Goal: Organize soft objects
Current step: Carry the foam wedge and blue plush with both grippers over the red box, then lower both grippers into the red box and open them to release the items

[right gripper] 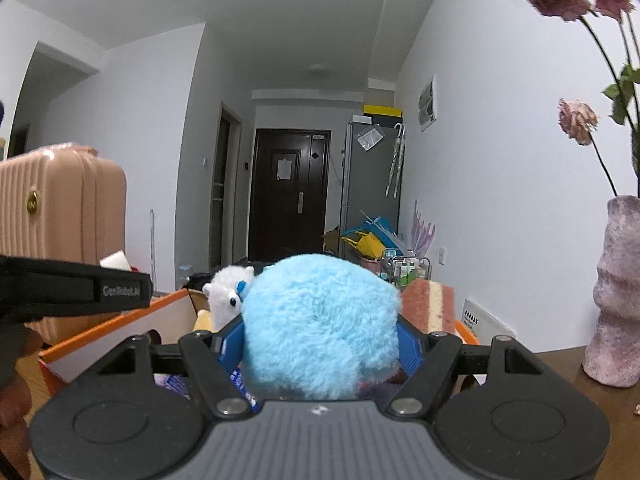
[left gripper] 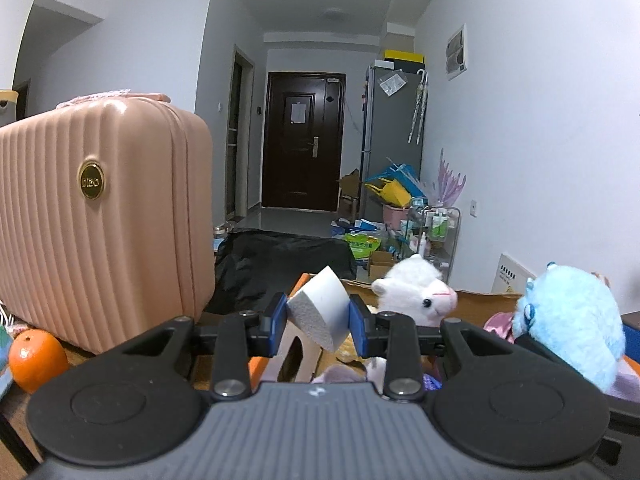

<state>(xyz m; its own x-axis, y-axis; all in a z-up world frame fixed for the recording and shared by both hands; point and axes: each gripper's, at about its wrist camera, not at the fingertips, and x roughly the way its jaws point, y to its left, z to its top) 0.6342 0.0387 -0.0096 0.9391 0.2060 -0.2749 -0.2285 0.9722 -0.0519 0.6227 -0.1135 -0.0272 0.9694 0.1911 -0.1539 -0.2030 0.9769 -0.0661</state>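
My left gripper (left gripper: 319, 316) is shut on a white foam sponge (left gripper: 320, 308) and holds it above the left end of an orange-edged cardboard box (left gripper: 480, 298). A white plush alpaca (left gripper: 420, 292) sits in the box just right of it. My right gripper (right gripper: 320, 340) is shut on a fluffy light blue plush toy (right gripper: 320, 324), held over the box (right gripper: 120, 332); the toy also shows in the left wrist view (left gripper: 572, 320). The alpaca (right gripper: 226, 298) peeks out to the left behind it. The left gripper body (right gripper: 72, 288) crosses the right wrist view at left.
A pink ribbed suitcase (left gripper: 100, 220) stands at left with an orange (left gripper: 36, 360) at its foot. A pink and white striped sponge block (right gripper: 428, 306) lies at the box's right. A pink vase (right gripper: 616, 304) with dried flowers stands on the table at right.
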